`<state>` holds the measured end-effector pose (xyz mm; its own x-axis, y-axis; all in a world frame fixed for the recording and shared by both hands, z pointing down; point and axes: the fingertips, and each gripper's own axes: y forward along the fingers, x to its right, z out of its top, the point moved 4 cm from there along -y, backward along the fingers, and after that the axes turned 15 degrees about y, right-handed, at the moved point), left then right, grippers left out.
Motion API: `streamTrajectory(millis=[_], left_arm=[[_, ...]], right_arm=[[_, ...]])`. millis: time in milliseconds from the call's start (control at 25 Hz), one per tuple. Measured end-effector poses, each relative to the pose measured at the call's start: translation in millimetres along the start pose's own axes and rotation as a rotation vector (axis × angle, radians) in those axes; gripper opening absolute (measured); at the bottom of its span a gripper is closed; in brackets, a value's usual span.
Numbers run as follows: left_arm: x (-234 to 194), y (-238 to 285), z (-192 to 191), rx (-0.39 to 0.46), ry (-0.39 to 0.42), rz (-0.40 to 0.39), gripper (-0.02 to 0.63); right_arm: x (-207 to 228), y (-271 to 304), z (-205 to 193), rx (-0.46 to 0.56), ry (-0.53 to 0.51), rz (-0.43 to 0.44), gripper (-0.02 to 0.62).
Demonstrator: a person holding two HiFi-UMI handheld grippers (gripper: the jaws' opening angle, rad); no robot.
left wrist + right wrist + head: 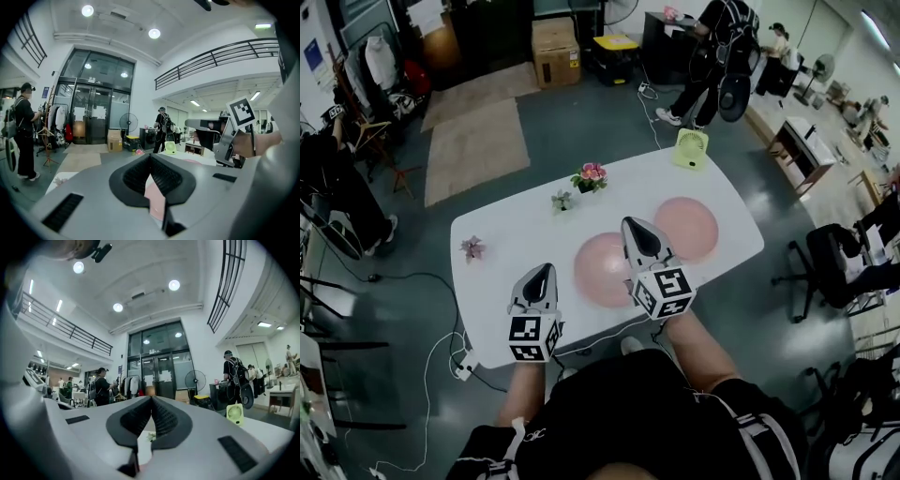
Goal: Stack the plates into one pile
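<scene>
Surface (pixel 516 234) before us, near plate (pixel 598 272) beside far plate (pixel 692 225), pink flowers (pixel 593 172) in small pot (pixel 586 186) beyond, left tool (pixel 546 270) and right tool (pixel 631 226) both closed

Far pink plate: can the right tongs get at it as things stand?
Probably yes. The far pink plate lies bare on the table with nothing on it, and the right tongs hang above the table near its left edge, nothing between. They are shut, so they must open first.
</scene>
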<state>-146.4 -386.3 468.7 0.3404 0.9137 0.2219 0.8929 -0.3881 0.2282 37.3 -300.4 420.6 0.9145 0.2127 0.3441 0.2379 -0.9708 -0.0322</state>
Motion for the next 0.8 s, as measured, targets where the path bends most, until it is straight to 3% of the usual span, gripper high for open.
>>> streamTrajectory(millis=[200, 480, 680, 800], left_arm=[[-4.8, -1.9, 11.0, 0.030, 0.004, 0.002, 0.014], [-18.2, -12.0, 7.7, 0.050, -0.003, -0.057, 0.014], [-16.1, -0.4, 9.4, 0.069, -0.005, -0.062, 0.014], [7.8, 17.0, 13.3, 0.067, -0.031, -0.056, 0.014]], right_arm=[[-10.1, -5.0, 8.9, -0.004, 0.014, 0.018, 0.015], [-27.6, -12.6, 0.0, -0.004, 0.025, -0.053, 0.015], [-6.5, -24.9, -9.8, -0.012, 0.058, -0.107, 0.015], [24.5, -37.3, -4.4, -0.022, 0.058, -0.111, 0.015]])
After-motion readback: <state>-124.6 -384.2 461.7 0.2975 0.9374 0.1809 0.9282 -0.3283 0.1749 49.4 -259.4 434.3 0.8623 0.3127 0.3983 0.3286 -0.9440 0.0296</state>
